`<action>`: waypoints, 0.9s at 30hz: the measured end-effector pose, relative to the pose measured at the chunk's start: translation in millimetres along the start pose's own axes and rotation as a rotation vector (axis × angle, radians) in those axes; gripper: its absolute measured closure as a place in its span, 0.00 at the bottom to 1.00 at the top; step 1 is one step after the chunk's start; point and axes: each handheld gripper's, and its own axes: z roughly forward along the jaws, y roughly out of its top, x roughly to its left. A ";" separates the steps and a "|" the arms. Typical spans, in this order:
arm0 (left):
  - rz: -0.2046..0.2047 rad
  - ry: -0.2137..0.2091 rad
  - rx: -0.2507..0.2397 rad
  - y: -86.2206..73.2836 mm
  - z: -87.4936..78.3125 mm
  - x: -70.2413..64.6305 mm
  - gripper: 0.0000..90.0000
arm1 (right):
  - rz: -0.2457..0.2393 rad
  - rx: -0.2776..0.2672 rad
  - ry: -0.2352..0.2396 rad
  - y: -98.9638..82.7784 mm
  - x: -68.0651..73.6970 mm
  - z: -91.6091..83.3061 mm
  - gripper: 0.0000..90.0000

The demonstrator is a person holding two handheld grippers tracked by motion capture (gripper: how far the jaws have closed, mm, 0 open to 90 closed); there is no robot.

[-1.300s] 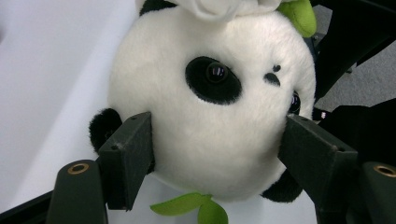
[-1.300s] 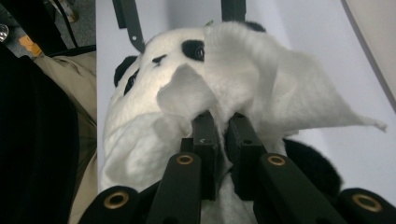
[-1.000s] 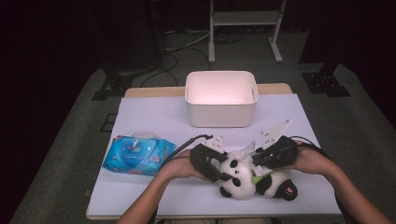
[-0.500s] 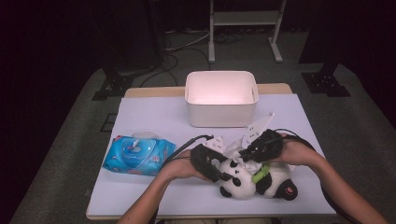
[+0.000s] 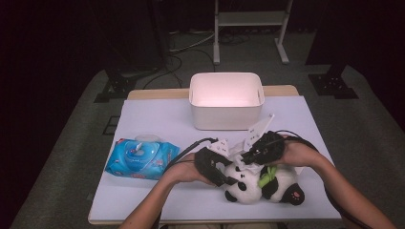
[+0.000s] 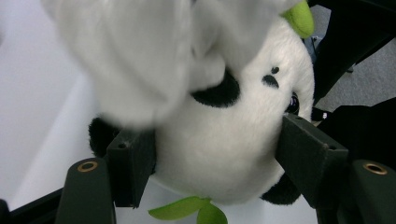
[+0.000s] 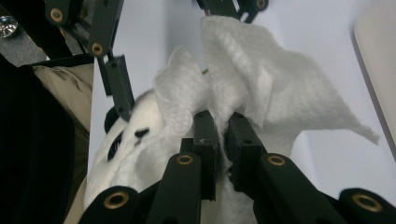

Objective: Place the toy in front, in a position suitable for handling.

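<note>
White wipe (image 7: pixel 261 88): pinched between the right gripper's (image 7: pixel 221 128) nearly closed jaws, draped over the toy's head.
Panda plush (image 5: pixel 260 183): near the table's (image 5: pixel 157 114) front edge, right of centre.
Left gripper (image 6: pixel 212 149): jaws clamp the panda's head from both sides.
Blue wipes pack (image 5: pixel 142 156): left side; print unreadable.
White bin (image 5: pixel 226 99): far edge, in the high view.
</note>
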 end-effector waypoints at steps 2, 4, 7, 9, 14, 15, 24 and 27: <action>-0.001 -0.004 -0.001 0.1 -0.9 0.3 0.34 | 0.009 -0.003 -0.003 -4.9 0.8 -3.0 0.92; -0.013 -0.011 -0.004 0.8 -3.4 1.0 0.31 | 0.017 -0.006 -0.006 -9.8 2.7 -6.2 0.92; -0.029 -0.007 -0.021 2.5 -10.3 3.8 0.28 | 0.020 -0.011 -0.002 -14.6 6.6 -9.8 0.92; -0.036 -0.001 -0.024 3.1 -12.9 5.7 0.27 | 0.014 -0.012 0.000 -16.1 9.8 -11.0 0.92; -0.052 -0.014 -0.008 0.5 -8.7 8.5 0.26 | 0.011 -0.014 0.008 -18.3 17.2 -12.8 0.92; -0.063 -0.024 -0.012 -0.6 -6.4 7.8 0.26 | 0.009 -0.018 0.006 -19.3 18.0 -13.1 0.92; -0.050 -0.032 -0.016 -2.4 -2.6 5.8 0.28 | -0.031 0.021 -0.009 -6.1 24.0 -12.4 0.92; -0.046 -0.029 -0.016 -2.3 -2.7 4.8 0.28 | -0.044 0.029 0.002 1.5 22.3 -7.8 0.92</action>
